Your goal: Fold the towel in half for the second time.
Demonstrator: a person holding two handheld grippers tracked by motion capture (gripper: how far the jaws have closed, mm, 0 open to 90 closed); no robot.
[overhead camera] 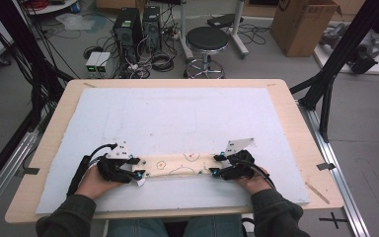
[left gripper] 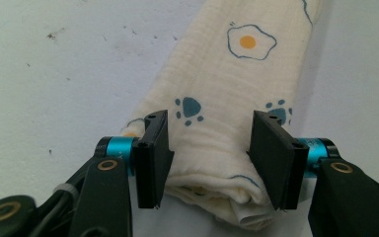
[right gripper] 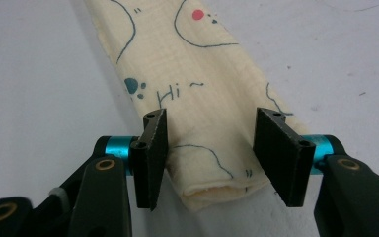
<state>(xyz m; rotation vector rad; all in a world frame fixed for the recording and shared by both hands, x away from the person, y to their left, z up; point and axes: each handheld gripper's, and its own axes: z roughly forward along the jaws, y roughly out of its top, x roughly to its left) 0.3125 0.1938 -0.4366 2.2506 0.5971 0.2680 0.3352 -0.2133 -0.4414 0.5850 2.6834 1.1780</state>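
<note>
High view first: a person sits at the near edge of a pale wooden table (overhead camera: pixel 296 123) covered by a light blue-grey foam mat (overhead camera: pixel 187 118), and a long folded strip of cream muslin cloth printed with fried eggs and blue paw marks (overhead camera: pixel 180 164) lies left to right on the mat's near part. The left gripper (overhead camera: pixel 139 168), black with teal collars, sits at the strip's left end, and the right gripper (overhead camera: pixel 216 165), its twin, sits at the right end. Both point inward toward each other along the cloth. Behind the table, on the floor at the far side, stand a round black stool (overhead camera: pixel 206 42), two black computer towers (overhead camera: pixel 137 27) and a brown cardboard box (overhead camera: pixel 303 22).

Over to the left gripper view: the two black jaws stand part open, one on each side of the cloth's rolled, layered end. The left jaw's pad sits right against the fabric's edge, the right jaw's looks just about on it, yet the fabric shows no pinch, so this is a loose straddle and not a grip. A fried-egg print (left gripper: pixel 250 42) lies farther along the strip.

Now the right gripper view: same picture at the other end. The jaws stand at a middling width, astride the folded end, whose open layers face the camera. The left pad is just beside the cloth, the right pad stands clear of it. A blue "Hi" (right gripper: pixel 170 90) is written on the strip just past the jaws.
</note>
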